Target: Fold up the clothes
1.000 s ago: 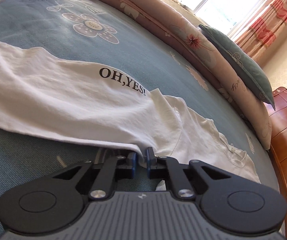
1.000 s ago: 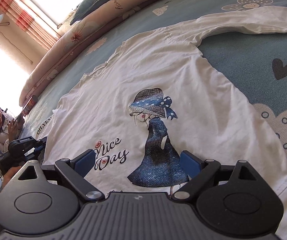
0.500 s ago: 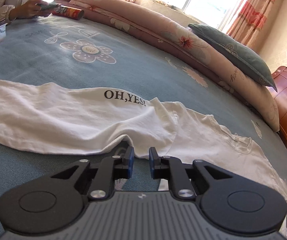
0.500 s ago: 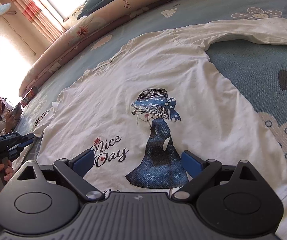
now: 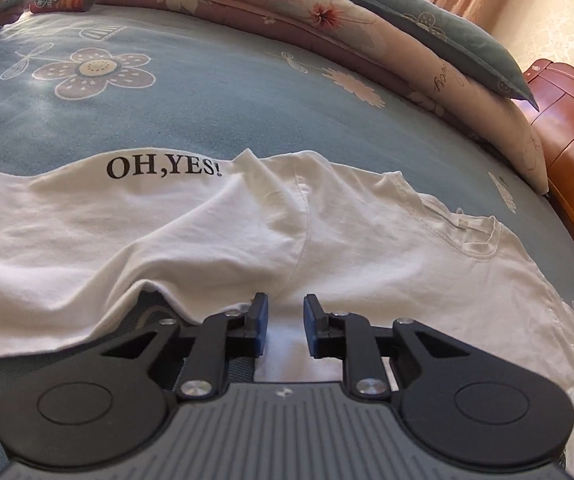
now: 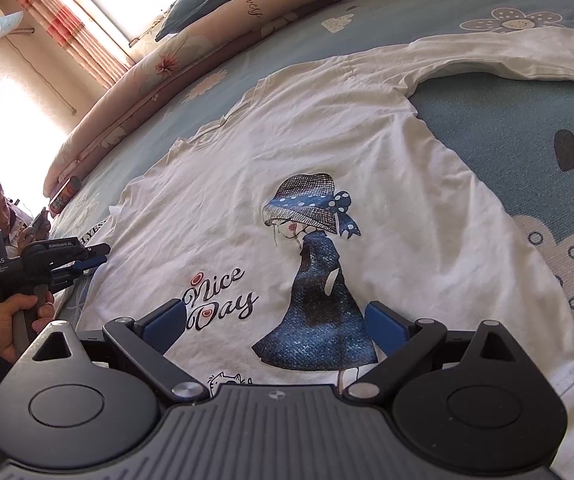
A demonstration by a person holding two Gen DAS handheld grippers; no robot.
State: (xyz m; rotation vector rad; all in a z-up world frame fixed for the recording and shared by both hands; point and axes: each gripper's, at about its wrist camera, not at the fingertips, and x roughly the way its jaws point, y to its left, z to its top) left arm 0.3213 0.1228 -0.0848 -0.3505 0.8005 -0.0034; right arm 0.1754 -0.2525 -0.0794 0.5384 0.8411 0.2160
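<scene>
While the white shirt (image 6: 327, 152) lies spread face up across the blue bedspread (image 5: 207, 92), the left gripper (image 5: 285, 330) has let go: a second ago its jaws were nearly closed at the fabric by the underarm, and now they stand a little apart, holding nothing, with the sleeve (image 5: 87, 232) lying loose in front of them. That sleeve runs toward the bed's left edge; the other sleeve (image 6: 507, 56) stretches toward the right edge. The right gripper (image 6: 275, 324) hovers over the hem with its jaws wide apart, as it was a second ago. My guess is that the left hand was smoothing or shifting the sleeve, and no fold shows in the body yet.

Readable writing: "OH,YES!" (image 5: 163, 166) on the left sleeve, "Nice Day" (image 6: 219, 296) beside the printed girl (image 6: 315, 272), and "DAS" on the left gripper's body. A can (image 5: 63, 0) lies near the rolled quilt (image 5: 287, 12); its label is too small to read.
</scene>
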